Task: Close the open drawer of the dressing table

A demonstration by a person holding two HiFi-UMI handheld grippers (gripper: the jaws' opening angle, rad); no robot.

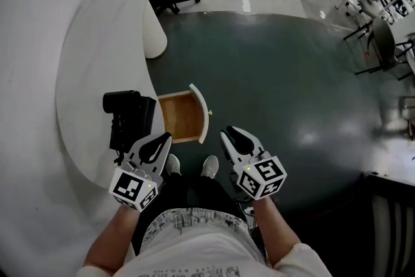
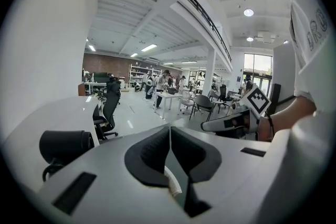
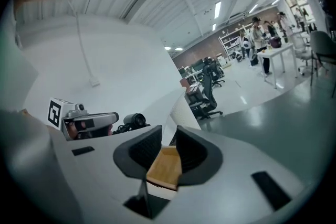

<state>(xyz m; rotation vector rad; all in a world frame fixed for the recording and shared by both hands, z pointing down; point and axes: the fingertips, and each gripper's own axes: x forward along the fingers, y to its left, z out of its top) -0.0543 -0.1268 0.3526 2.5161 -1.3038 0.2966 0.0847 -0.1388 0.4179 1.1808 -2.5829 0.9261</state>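
- Is the drawer [image 1: 181,117] sitting open?
- Yes, it is sticking out of the white dressing table [image 1: 84,74], just ahead of both grippers.
- Are they pushing it?
- Not yet. The right gripper [image 1: 225,133] is hovering part-open and empty, and the left gripper [image 1: 166,137] is hovering closed, holding nothing.

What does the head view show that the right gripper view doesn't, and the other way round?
Head view only: the person's shoes and the whole right gripper, marker cube included.
Right gripper view only: the ceiling's strip lights and far shelving.
Both: the open drawer with its wooden inside, the black device on the white tabletop, and the left gripper.
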